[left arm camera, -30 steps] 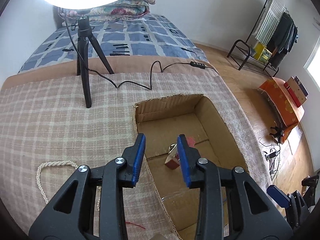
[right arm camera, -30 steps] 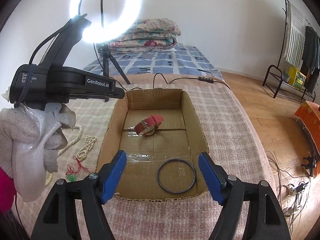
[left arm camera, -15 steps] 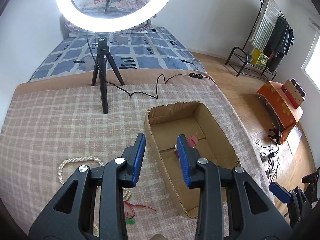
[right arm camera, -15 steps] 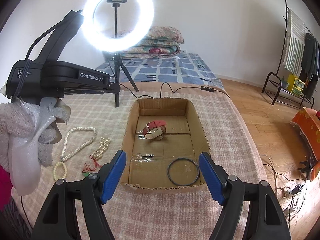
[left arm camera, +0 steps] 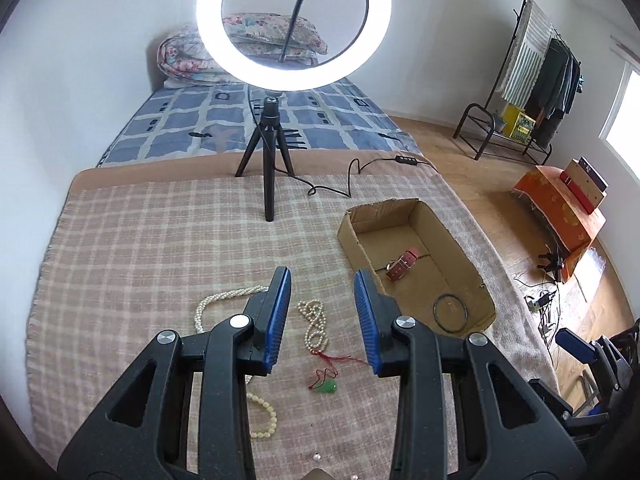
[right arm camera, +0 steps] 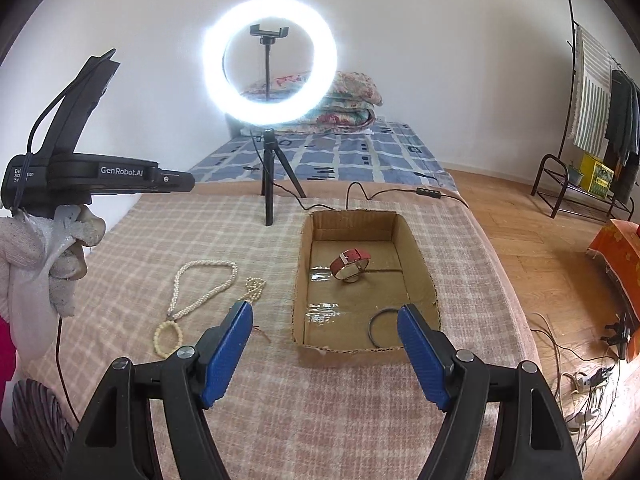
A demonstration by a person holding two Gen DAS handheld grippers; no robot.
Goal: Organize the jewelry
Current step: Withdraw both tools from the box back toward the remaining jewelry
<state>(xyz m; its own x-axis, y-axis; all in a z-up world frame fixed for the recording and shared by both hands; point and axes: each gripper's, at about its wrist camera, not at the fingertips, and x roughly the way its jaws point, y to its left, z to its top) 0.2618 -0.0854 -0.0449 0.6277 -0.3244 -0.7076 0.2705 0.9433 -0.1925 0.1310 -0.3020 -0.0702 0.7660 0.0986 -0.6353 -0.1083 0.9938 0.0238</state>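
Two grippers, both empty. Our left gripper [left arm camera: 322,316] hangs above the plaid blanket [left arm camera: 160,240], jaws partly apart, nothing between them. Beyond its fingertips lies a small pearl strand [left arm camera: 315,322]; nearer us, a red cord with a green pendant [left arm camera: 326,386]; left of it, a longer pearl necklace [left arm camera: 224,300]. Right of it sits the cardboard box [left arm camera: 352,240], holding a red watch [left arm camera: 402,266] and a black ring [left arm camera: 451,314]. Our right gripper [right arm camera: 325,346] stands wide open, the box just ahead of it, pearls off its left finger.
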